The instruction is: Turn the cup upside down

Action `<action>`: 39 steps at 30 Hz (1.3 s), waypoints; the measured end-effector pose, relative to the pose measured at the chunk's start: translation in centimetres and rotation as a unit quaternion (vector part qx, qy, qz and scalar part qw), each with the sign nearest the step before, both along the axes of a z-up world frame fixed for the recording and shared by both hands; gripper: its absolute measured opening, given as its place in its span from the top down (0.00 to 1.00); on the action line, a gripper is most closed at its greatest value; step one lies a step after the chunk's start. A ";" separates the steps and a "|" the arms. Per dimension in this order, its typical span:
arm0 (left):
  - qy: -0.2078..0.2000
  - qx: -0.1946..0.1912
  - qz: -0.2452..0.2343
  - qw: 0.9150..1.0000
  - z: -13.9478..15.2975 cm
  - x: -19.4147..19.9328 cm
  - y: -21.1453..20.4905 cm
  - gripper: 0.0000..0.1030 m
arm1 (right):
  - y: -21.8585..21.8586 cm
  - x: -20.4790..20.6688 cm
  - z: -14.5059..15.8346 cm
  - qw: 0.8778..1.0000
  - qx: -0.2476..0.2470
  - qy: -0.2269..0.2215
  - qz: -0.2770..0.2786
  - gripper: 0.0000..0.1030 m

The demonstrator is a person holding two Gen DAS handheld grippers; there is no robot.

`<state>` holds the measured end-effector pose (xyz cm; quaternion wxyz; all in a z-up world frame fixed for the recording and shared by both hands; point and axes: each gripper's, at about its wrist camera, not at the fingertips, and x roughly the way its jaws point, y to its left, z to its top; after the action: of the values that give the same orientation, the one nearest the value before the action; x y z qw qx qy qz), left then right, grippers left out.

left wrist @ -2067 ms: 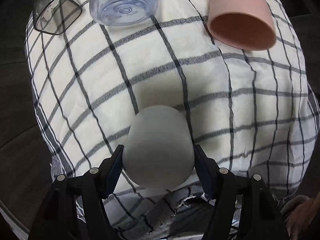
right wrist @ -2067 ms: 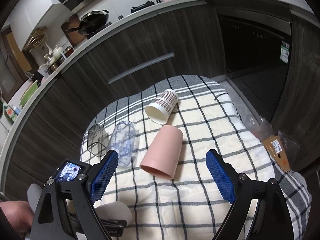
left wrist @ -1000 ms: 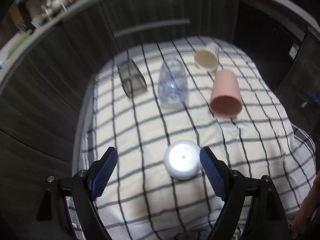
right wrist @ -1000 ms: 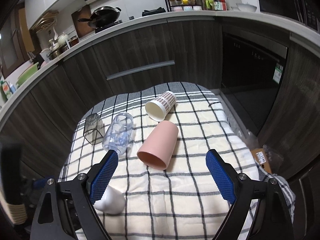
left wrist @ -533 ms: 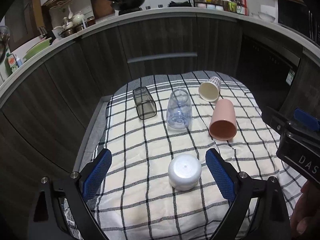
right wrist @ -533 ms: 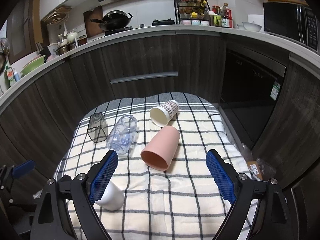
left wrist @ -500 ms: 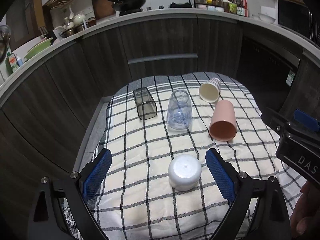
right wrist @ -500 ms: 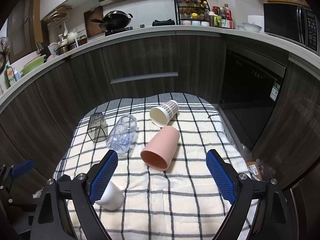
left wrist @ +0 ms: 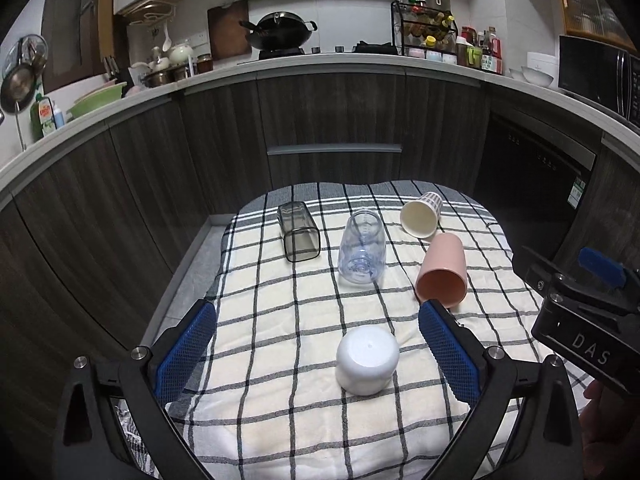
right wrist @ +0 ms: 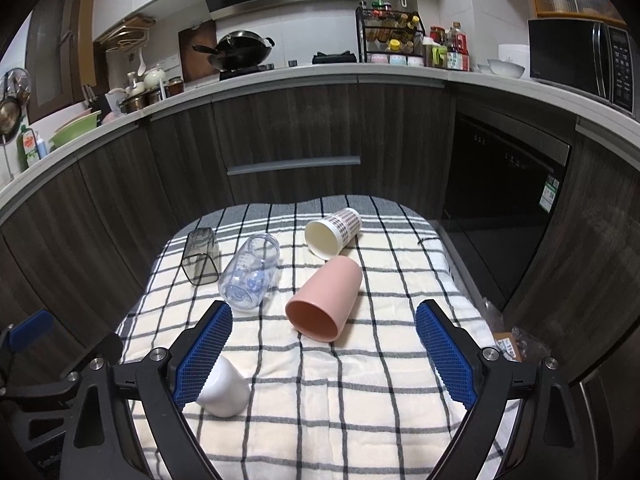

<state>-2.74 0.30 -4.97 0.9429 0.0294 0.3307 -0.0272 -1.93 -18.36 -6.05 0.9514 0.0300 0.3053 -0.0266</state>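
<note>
Left wrist view: one white cup upended, four cups lying, both grippers' fingers apart.

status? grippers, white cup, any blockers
Left gripper open, empty; right gripper open, empty. Small white plastic cup stands upside down on the checked cloth, untouched. Nothing blocking it.

Left gripper and right gripper both hover side by side with jaws spread wide, gripping nothing.
</note>
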 end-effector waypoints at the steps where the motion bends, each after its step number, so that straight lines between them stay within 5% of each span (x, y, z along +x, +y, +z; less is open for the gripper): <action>1: -0.001 -0.001 -0.001 1.000 0.0 -0.1 0.0 0.00 | 0.1 -0.1 0.0 1.000 -0.002 -0.003 0.001 0.09; 39: -0.044 -0.027 0.014 0.999 1.2 -1.5 1.2 0.00 | 0.5 -1.4 1.1 0.999 -0.005 -0.041 0.009 0.05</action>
<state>-4.26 1.53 -3.73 0.9571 0.0005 0.2888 -0.0218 -3.32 -17.85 -4.99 0.9636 0.0231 0.2657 -0.0182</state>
